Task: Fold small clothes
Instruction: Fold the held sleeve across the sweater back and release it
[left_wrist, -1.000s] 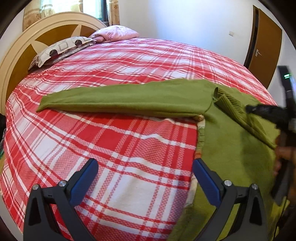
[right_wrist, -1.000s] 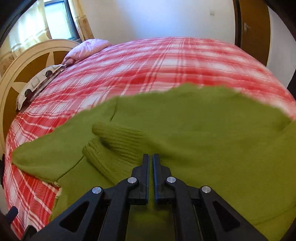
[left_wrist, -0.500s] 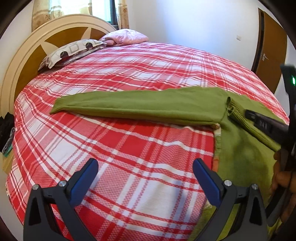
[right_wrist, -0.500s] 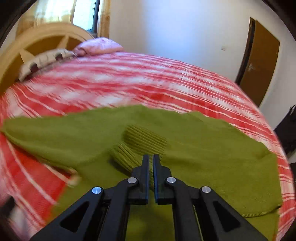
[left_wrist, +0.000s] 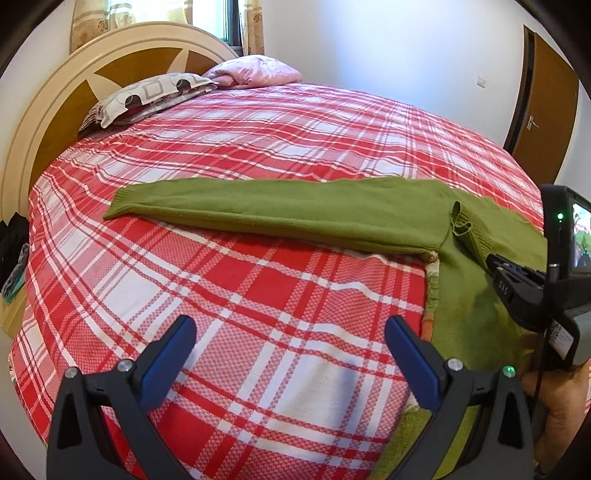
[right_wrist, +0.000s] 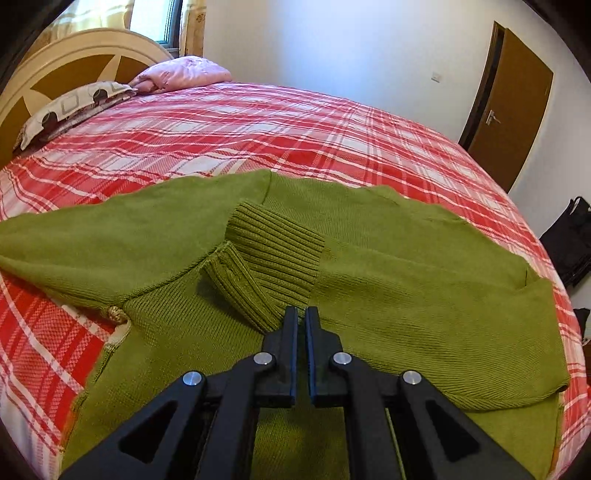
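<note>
Olive-green knitted sweater (right_wrist: 388, 280) lies flat on the bed with the red-and-white plaid cover (left_wrist: 280, 147), on the right side of the bed as the left wrist view shows it. One long sleeve (left_wrist: 258, 210) is stretched straight out to the left across the plaid, cuff end flat on the cover. The ribbed turtleneck collar (right_wrist: 273, 258) is folded over onto the sweater body.

Right hand-held gripper (right_wrist: 301, 325): jaws nearly together, only a thin slit between the fingers. Tips sit at the near edge of the ribbed collar and the knit runs up to the slit; whether fabric is pinched between the fingers cannot be told. In the left wrist view this gripper enters from the right edge, tips on the collar, with a person's hand (left_wrist: 557, 402) below it.

Left hand-held gripper (left_wrist: 288, 350): jaws wide apart, blue pads (left_wrist: 170, 362) showing, nothing between them. It hangs over bare plaid, just left of the sweater's side edge.

At the head of the bed: cream-and-brown wooden headboard (left_wrist: 48, 122), a patterned grey-and-white pillow (left_wrist: 147, 92), a pink pillow (left_wrist: 255, 72). Brown wooden door (right_wrist: 509, 107) in the far wall.
</note>
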